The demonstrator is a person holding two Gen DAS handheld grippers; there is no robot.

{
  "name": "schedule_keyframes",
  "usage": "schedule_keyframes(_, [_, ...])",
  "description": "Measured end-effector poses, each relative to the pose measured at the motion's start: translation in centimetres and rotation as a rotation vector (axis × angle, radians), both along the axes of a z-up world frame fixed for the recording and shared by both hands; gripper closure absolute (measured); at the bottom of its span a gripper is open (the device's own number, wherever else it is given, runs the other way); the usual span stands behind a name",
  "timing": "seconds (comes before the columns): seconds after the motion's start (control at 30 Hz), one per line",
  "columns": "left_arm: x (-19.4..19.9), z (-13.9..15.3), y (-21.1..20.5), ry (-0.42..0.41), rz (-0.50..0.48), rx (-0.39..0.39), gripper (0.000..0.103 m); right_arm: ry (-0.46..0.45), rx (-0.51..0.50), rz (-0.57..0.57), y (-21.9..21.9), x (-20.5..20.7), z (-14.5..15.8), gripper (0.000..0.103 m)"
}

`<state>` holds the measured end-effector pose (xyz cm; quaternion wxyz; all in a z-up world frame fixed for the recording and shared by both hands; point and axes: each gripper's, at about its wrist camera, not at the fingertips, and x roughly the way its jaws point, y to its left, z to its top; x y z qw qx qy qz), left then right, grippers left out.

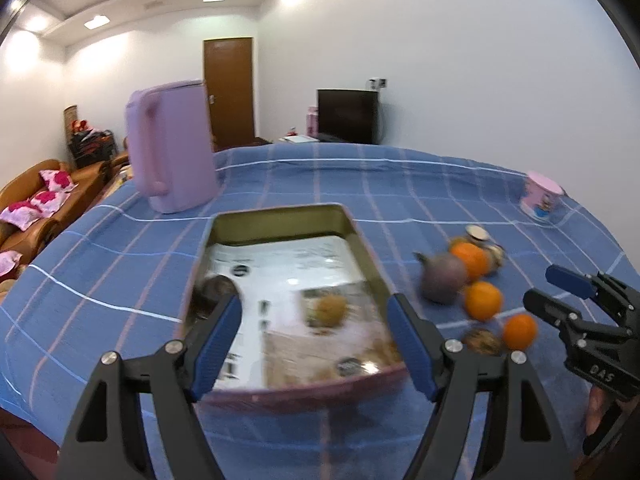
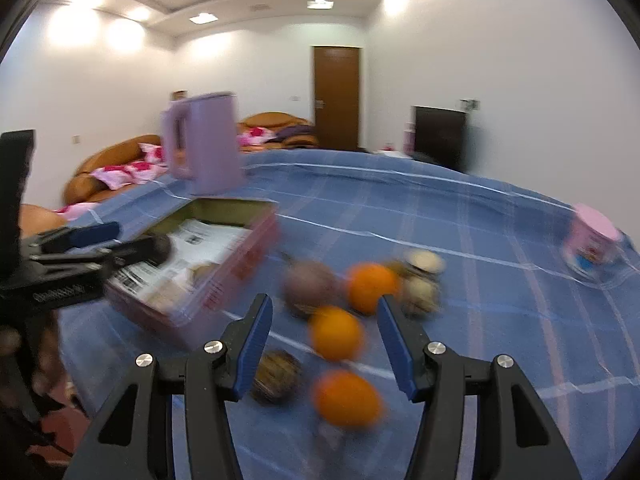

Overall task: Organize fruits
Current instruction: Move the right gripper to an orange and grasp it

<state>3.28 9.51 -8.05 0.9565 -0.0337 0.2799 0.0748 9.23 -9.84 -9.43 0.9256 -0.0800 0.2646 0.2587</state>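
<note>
An open tin box (image 1: 276, 212) lined with printed paper sits on the blue checked tablecloth. It holds a brown fruit (image 1: 329, 310) and a dark one (image 1: 212, 292). My left gripper (image 1: 316, 304) hovers open over the box's near end with nothing between its fingers. To the right of the box lie a purple fruit (image 2: 310, 286), three oranges (image 2: 372, 286) (image 2: 336, 334) (image 2: 347, 398) and a brown fruit (image 2: 278, 376). My right gripper (image 2: 324, 308) is open above this cluster, its fingers either side of the middle orange and apart from it. The picture is blurred.
A tall lilac jug (image 1: 172, 152) stands behind the box. A pink cup (image 1: 542, 196) is at the far right, and small pale round things (image 1: 480, 236) lie behind the oranges. The cloth drops off at the left edge, with an orange sofa (image 1: 48, 200) beyond.
</note>
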Motion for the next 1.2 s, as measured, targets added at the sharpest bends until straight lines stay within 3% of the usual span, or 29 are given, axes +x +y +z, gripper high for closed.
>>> schedule_keyframes(0.13, [0.0,0.0,-2.8,0.004,-0.055,0.019,0.026,0.043,-0.024,-0.011,-1.8,-0.1,-1.6,0.047])
schedule_keyframes(0.2, [0.0,-0.2,-4.1,0.012,-0.083,0.028,0.026,0.058,0.011,0.011,-2.0,0.0,-1.4,0.047])
schedule_keyframes(0.47, [-0.1,-1.0,-6.8,0.030,-0.139,0.040,0.026,0.098,-0.020,0.086,-0.8,0.1,-2.3,0.047])
schedule_keyframes(0.63, [-0.3,-1.0,-7.4,0.028,-0.161,0.040,0.026,0.207,-0.029,0.124,-0.2,1.4,-3.2,0.047])
schedule_keyframes(0.7, [-0.3,-1.2,-7.9,0.029,-0.175,0.047,0.026,0.195,-0.032,0.108,-0.2,1.5,-3.2,0.050])
schedule_keyframes(0.73, [-0.3,-1.3,-8.1,0.032,-0.178,0.048,0.026,0.205,-0.037,0.120,-0.1,1.4,-3.4,0.062])
schedule_keyframes(0.9, [0.0,-1.9,-9.3,0.052,-0.214,0.055,0.026,0.189,-0.039,0.112,-0.2,1.1,-3.4,0.064])
schedule_keyframes(1.07, [0.8,-2.1,-10.0,0.077,-0.235,0.058,0.026,0.138,0.004,-0.011,-2.3,1.3,-2.8,0.064])
schedule_keyframes(1.2, [1.7,-2.4,-10.4,0.103,-0.256,0.040,0.034,0.151,0.020,-0.043,-3.6,1.8,-2.8,0.064])
